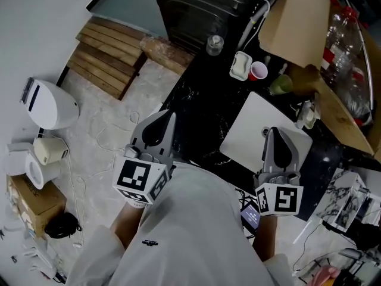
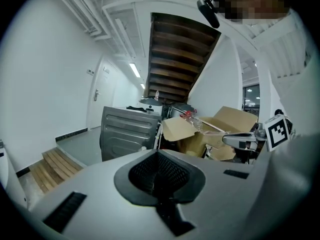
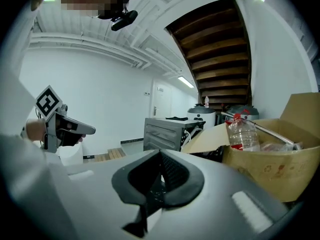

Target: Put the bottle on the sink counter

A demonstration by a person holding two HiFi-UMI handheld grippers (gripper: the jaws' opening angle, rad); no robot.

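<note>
I am holding my left hand-held gripper [image 1: 165,119] at the near edge of the dark surface [image 1: 202,100] and my right hand-held gripper [image 1: 275,134] over a white board [image 1: 245,133]. Both have their jaws pressed together and are empty. The clear bottle [image 3: 243,132] with a red cap is sitting in the cardboard box [image 3: 270,169], ahead of my right one.

The desk [image 1: 202,118] is black with thin white veining. On it are a plain white board [image 1: 256,130] and a pink cup [image 1: 258,71]. The cardboard box [image 1: 300,22] is brown. The bottle [image 3: 242,132] is clear with a red cap. The left gripper [image 1: 162,121] and right gripper [image 1: 278,137] are grey, each with black-and-white square markers. The pallet [image 1: 110,55] has brown wooden slats.
</note>
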